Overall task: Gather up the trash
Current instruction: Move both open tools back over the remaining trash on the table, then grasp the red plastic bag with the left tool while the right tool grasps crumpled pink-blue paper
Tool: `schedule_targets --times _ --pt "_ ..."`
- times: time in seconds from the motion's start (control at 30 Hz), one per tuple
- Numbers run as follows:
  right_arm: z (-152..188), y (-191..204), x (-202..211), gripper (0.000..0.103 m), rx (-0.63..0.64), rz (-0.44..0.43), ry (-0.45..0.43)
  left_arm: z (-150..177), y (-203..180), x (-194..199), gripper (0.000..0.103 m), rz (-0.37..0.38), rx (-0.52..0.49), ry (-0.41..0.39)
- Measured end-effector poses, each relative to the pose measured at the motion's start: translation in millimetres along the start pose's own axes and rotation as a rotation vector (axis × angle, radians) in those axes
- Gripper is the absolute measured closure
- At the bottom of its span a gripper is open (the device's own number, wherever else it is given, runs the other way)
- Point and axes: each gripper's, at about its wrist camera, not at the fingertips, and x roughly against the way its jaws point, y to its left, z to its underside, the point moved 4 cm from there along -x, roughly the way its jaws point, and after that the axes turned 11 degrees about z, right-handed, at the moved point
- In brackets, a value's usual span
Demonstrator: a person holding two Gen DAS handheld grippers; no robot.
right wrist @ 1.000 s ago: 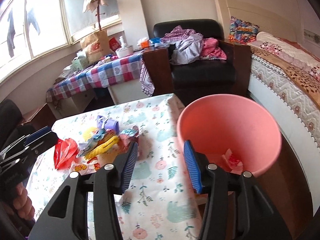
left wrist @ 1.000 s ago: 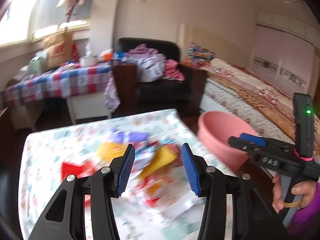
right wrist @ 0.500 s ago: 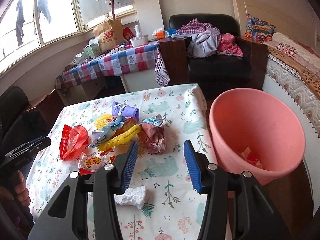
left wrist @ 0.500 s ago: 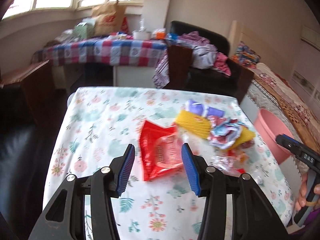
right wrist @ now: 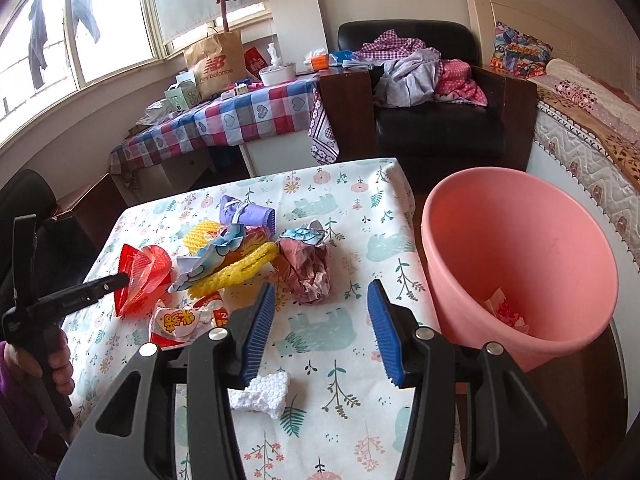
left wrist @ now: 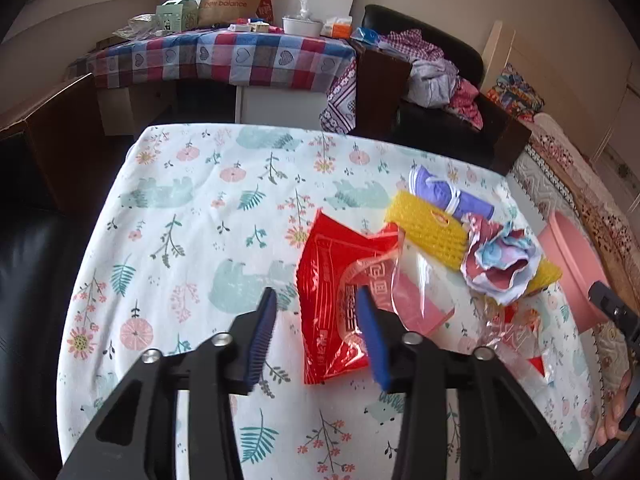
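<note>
Trash lies in a loose heap on the right half of the bench (left wrist: 192, 208), which wears a white cloth printed with flowers and pale bears. Nearest the left tongs (left wrist: 316, 336) is a red plastic wrapper (left wrist: 332, 300), flat on the cloth with a clear film panel curling up from it. The left tongs hang just above its near edge, jaws wide apart and gripping nothing; the right-hand blue pad (left wrist: 370, 336) overlaps the wrapper in the left wrist view, while the other pad sits over bare cloth.

Beyond the wrapper lies a yellow foam net (left wrist: 428, 224), touching a purple rolled cloth (left wrist: 448, 194) behind it. A crumpled blue-and-maroon paper (left wrist: 500, 260) rests beside the net, toward the bench's right edge.

From the right wrist view, a crumpled pinkish paper ball (right wrist: 308, 268) sits just ahead of the right tongs (right wrist: 322, 336), which are also spread wide and hold nothing. A snack packet (right wrist: 184, 322) lies near their left pad, and a white foam piece (right wrist: 264, 394) lies on the cloth under the tongs.

A pink bucket (right wrist: 560, 248) stands off the bench's right edge, close against it, with one red-and-white scrap (right wrist: 504, 312) at its bottom.
</note>
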Motion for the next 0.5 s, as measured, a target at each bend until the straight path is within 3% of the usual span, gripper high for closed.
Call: schedule_targets --times 0.07,0.2,0.5 --pt "0 3 -1 0.054 0.0 -0.011 0.005 3 -1 -4 0.086 -0.004 -0.003 0.018" --pt "0 10 -2 0.054 0.029 -0.015 -0.001 8 -5 0 0.095 -0.005 -0.012 0.004" --pt "-2 17 -23 0.054 0.077 -0.008 0.036 4 -11 35 0.097 0.018 0.001 -0.089"
